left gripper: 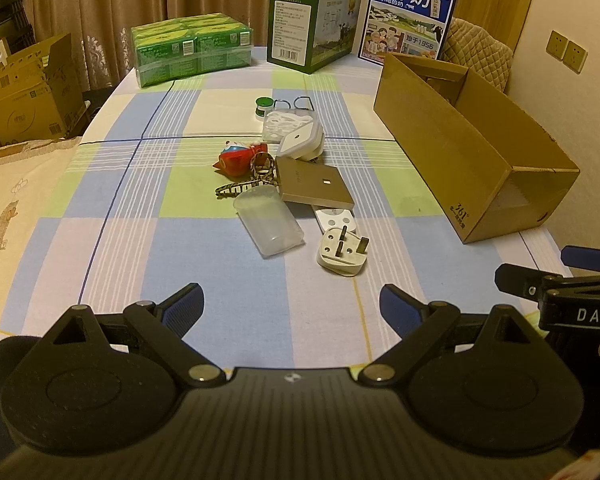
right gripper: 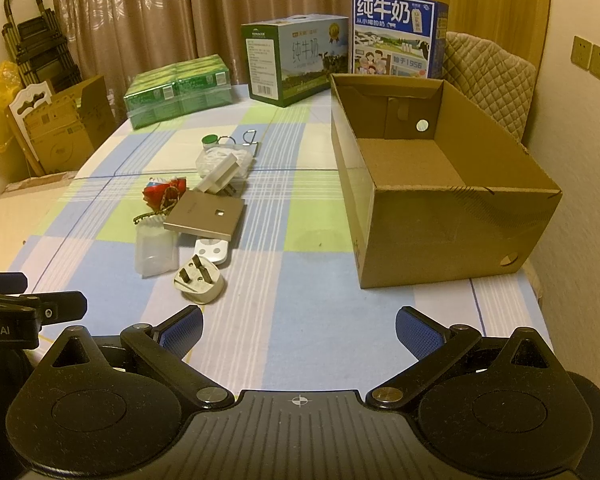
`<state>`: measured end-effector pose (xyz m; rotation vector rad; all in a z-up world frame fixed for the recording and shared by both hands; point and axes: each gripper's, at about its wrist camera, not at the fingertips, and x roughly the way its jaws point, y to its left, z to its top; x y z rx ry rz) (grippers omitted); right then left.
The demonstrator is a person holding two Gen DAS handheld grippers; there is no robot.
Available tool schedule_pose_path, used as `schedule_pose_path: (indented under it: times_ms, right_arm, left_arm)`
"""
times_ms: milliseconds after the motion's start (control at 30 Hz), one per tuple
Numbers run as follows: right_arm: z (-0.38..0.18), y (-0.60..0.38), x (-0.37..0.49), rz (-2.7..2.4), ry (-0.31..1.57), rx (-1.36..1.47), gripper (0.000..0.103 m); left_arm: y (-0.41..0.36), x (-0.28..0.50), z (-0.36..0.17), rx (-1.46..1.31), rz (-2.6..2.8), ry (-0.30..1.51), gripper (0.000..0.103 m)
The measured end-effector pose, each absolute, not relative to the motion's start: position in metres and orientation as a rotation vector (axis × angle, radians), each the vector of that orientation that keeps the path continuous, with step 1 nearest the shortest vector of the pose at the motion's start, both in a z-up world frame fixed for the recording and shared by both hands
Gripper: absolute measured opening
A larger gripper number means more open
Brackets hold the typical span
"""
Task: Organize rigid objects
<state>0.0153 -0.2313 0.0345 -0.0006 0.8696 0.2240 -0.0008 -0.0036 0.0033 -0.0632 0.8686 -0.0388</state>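
Big checked table (right gripper: 292, 344), with everything placed from the brown box (right gripper: 440, 216).

Brown box: open on top, nothing inside, standing on the table's right side. Behind the box, a blue milk carton (right gripper: 396, 36); left of that, a green milk carton (right gripper: 296, 62); further left, a green pack (right gripper: 178, 94).

Left of the box, well apart from it, a pile of small hard things waiting to be sorted. In the middle of the pile, a flat tan plate (left gripper: 314, 186), lying partly on a white remote (left gripper: 334, 218). Left of the plate, a clear cup (left gripper: 268, 220) on its side, a red toy (left gripper: 240, 158) and a spotted strap (left gripper: 246, 184). Behind the plate, a white charger (left gripper: 302, 144) on a clear bag (left gripper: 280, 126). Far end of the pile: a small green-lidded jar (left gripper: 265, 107) and two wire rings (left gripper: 294, 103). Near end: a white plug (left gripper: 342, 252), prongs up.

Left gripper (left gripper: 292, 300): spread wide, holding nothing, low over the table, facing the pile. Right gripper (right gripper: 298, 326): spread wide too, holding nothing, nearer the box's front corner.

Possible trouble: the plug could slip, being smooth and rounded. Pulling the remote could drag the plate. The cup could roll away at a bump. The strap could snag on the toy and lift it too.
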Motion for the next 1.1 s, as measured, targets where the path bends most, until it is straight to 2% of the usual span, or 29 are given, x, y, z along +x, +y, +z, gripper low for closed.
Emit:
schedule_pose_path:
  times_ms: [767,1100]
  right_arm:
    - [0.033,-0.231,0.016,0.226,0.869,0.002,0.1]
    - [0.019,-0.216,0.026,0.3,0.842,-0.009,0.1]
  left_arm:
    - [0.003,-0.001,0.002,-0.065,-0.041,0.873,0.09]
    - [0.021,0.026,-0.002,-0.069,-0.031,0.877,0.09]
